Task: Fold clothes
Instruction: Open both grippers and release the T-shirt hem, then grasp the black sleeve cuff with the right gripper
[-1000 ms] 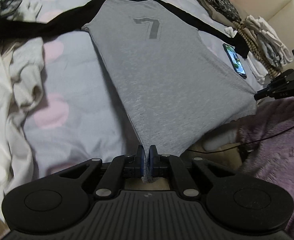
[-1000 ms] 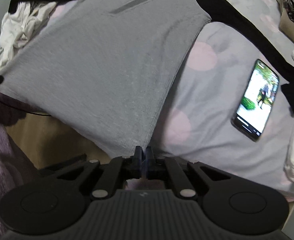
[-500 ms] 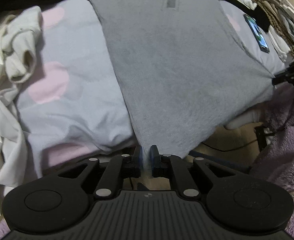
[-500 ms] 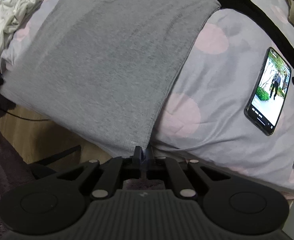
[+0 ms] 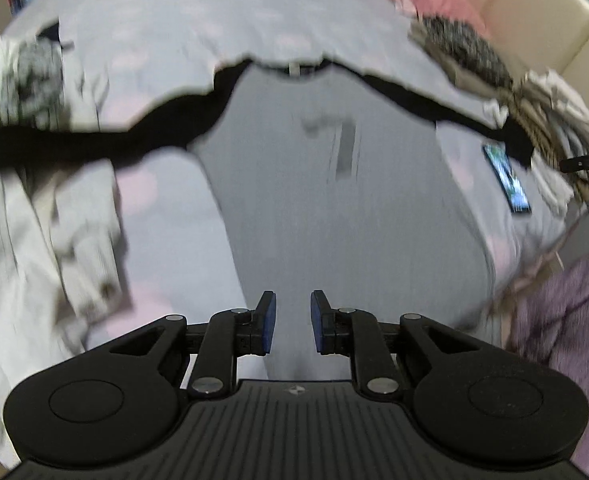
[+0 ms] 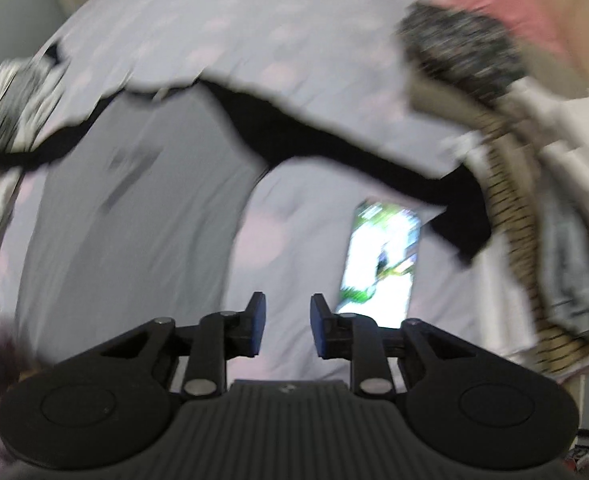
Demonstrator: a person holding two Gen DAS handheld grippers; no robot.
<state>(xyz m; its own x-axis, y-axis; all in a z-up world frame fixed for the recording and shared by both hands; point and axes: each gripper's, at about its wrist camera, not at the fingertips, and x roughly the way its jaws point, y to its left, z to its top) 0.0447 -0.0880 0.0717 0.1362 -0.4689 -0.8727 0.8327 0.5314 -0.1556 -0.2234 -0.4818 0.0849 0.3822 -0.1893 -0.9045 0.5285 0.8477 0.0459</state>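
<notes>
Grey raglan shirt [image 5: 294, 200] with black sleeves lies spread flat on the dotted bedsheet [image 5: 154, 196]. Left gripper [image 5: 292, 323] and right gripper [image 6: 287, 319] both hover parted, holding nothing. At right, a lit phone [image 6: 382, 256] beside the hem could get swept up when folding.

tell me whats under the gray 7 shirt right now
The gray shirt lies spread flat on the dotted bedsheet, which shows around its sides. Whatever sits beneath the shirt's body is covered and cannot be seen.
</notes>
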